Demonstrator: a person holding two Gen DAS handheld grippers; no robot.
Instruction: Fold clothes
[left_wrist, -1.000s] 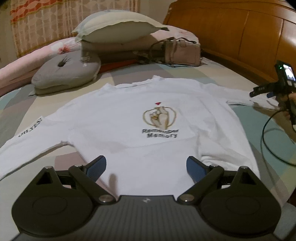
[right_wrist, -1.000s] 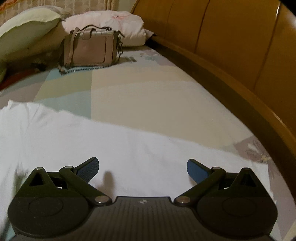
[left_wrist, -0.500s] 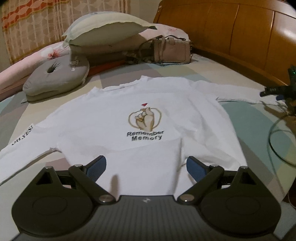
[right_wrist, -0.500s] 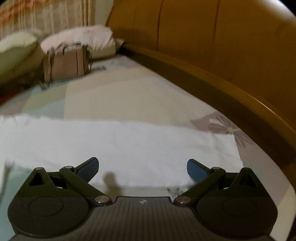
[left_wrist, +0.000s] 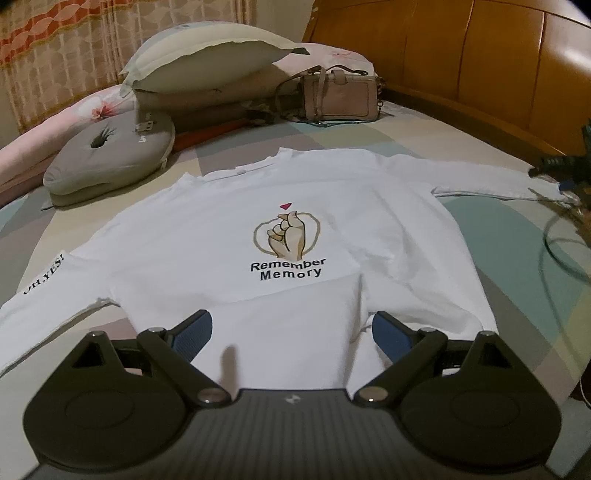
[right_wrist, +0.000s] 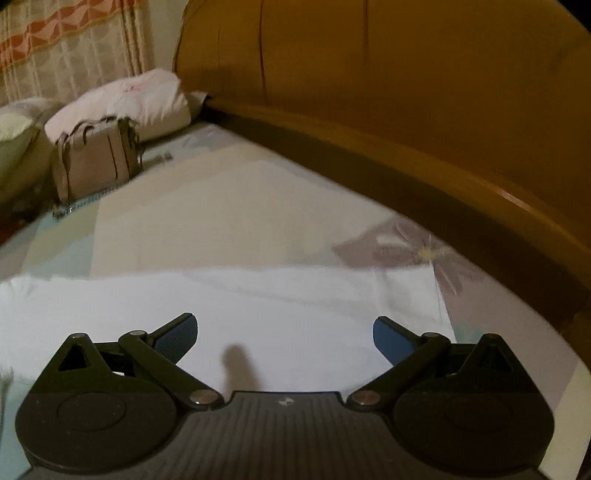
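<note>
Bedroom scene: patchwork pastel bedsheet (left_wrist: 491, 229) on a bed with a curved wooden headboard (right_wrist: 406, 92). Left gripper (left_wrist: 291, 332) had its jaws spread wide, holding nothing, poised over the bottom hem of the white long-sleeved shirt with a finger-heart print (left_wrist: 284, 240). Right gripper (right_wrist: 284, 338) was also gaping and empty, over the cuff end of the shirt's right sleeve (right_wrist: 258, 306). Shirt lay flat, face up, mid-bed, both sleeves stretched out sideways; hem area looked already turned up once.

Handling, my read: light, limp cotton, no stiffness, would sag and drag on the sheet. Best pinch points looked like cuff edge and shoulder seam, through both layers.

Outward count: 1 shirt, 2 sleeves, 1 beige leather handbag (left_wrist: 340, 96), 1 grey dimpled cushion (left_wrist: 110, 155), at least 2 pillows (left_wrist: 207, 55), 1 patterned curtain (left_wrist: 55, 48).
</note>
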